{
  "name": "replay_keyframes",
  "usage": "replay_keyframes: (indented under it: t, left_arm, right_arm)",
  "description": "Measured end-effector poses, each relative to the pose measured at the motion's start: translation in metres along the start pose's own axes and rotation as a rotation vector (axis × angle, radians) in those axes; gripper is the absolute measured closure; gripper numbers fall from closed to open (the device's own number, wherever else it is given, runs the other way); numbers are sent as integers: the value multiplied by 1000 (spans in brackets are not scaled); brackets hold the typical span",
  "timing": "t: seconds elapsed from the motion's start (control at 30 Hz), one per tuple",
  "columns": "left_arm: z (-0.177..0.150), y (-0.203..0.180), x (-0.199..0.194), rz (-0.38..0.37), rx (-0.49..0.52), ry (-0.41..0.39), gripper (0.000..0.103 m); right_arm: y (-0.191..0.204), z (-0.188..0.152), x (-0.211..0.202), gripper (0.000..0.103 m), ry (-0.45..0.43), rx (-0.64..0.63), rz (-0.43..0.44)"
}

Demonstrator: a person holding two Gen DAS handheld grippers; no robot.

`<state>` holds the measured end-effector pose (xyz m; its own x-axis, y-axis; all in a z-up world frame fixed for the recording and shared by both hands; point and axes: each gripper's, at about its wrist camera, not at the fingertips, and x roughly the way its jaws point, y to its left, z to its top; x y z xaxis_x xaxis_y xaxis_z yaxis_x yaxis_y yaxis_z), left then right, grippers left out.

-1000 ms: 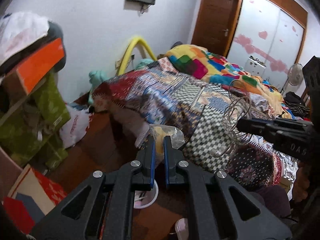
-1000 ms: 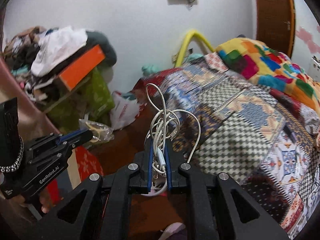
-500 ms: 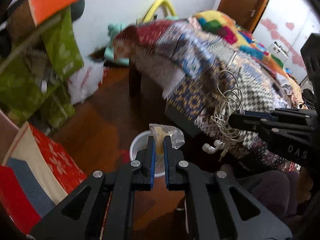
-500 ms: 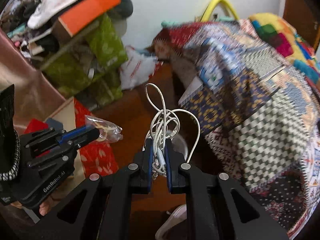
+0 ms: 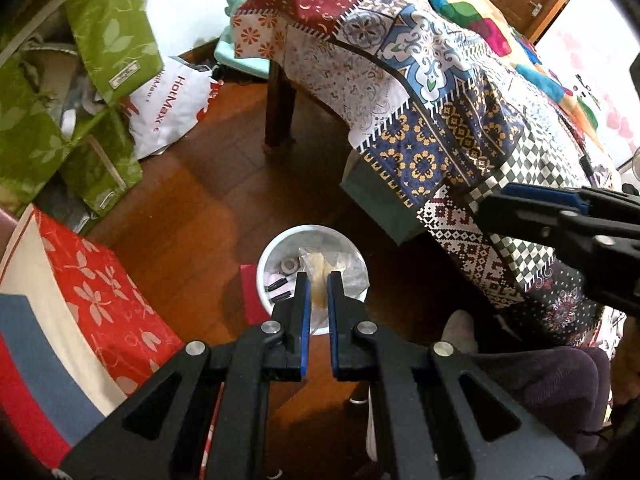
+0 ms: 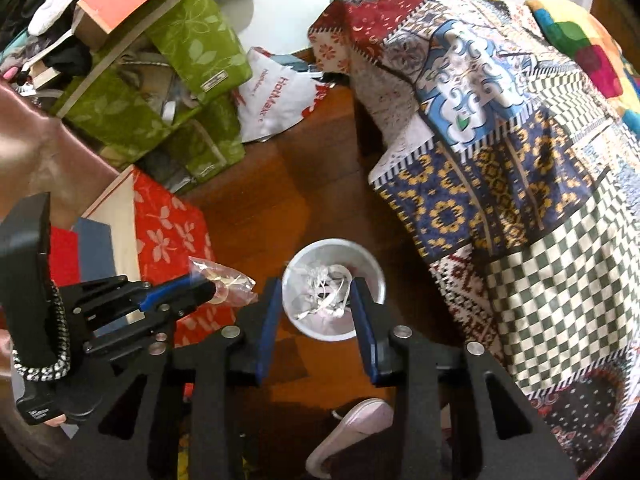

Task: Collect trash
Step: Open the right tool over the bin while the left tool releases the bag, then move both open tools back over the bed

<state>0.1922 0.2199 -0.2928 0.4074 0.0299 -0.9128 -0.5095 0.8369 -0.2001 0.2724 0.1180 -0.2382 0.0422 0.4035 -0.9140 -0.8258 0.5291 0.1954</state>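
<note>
A white round trash bin [image 5: 267, 258] stands on the wooden floor by the bed; it also shows in the right wrist view [image 6: 374, 276]. My left gripper [image 5: 318, 280] is shut on a clear plastic bag [image 5: 340, 264] and holds it above the bin; the bag also shows in the right wrist view [image 6: 224, 280]. My right gripper [image 6: 316, 292] is open and empty above the bin. A tangled white cable [image 6: 324, 292] lies inside the bin below it.
A bed with a patchwork cover [image 5: 460, 112] fills the right side, with its wooden leg [image 5: 278, 112] near the bin. Green bags [image 6: 180, 80], a white shopping bag [image 5: 168, 108] and a red floral box [image 5: 100, 300] crowd the left. A pink slipper [image 6: 352, 428] lies near.
Both grippers tilted down over the bin. My right gripper opened and the white cable dropped into the bin. My left gripper still holds the plastic bag.
</note>
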Motion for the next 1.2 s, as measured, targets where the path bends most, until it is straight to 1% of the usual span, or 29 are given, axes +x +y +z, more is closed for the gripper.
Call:
replay_keyframes:
  t: [0.07,0.17,0.2,0.23,0.27,0.33,0.5,0.6,0.7,0.9,1.07,1.2]
  left_arm:
    - [7,-5,7,-8,2,12,97]
    - [15,-10,17,-14,0,43,89]
    - [17,-10,18,-11,-3,48,77]
    - [18,-11,20,0,-8,56,70]
    - [19,-12,20,-2,-11,56,67]
    - [18,-15,15,-10,-5,48,67]
    - [15,-22,-8,14,24,3,67]
    - [12,-27,-29,18,33,-36,67]
    - [10,-36,-57,34,52,-93,67]
    - [7,-55,-104,26,70,-197,67]
    - [6,-86,-141,25,112,-290,67]
    - [9,-113,-163,-5,151,-345,67]
  right_arm:
    - [-7,1,-3,71,-5,14,-1]
    - [-16,0,-8,71,-16,27,-6]
    - [-18,-1,-10,71,-18,29,-9]
    - [-19,-1,-11,71,-19,33,-10]
    - [-20,-2,-12,71,-18,37,-11]
    - [-22,-5,-15,71,-19,39,-8]
    - [-22,-14,-30,71,-38,34,-8]
    - [-21,-20,-44,71,-65,34,-7]
    - [-21,-26,-62,71,-99,30,-6]
    - [-25,-41,-103,71,-184,34,-14]
    - [-35,-56,-143,71,-270,41,-26]
    - [-47,-68,-175,71,-344,58,-62]
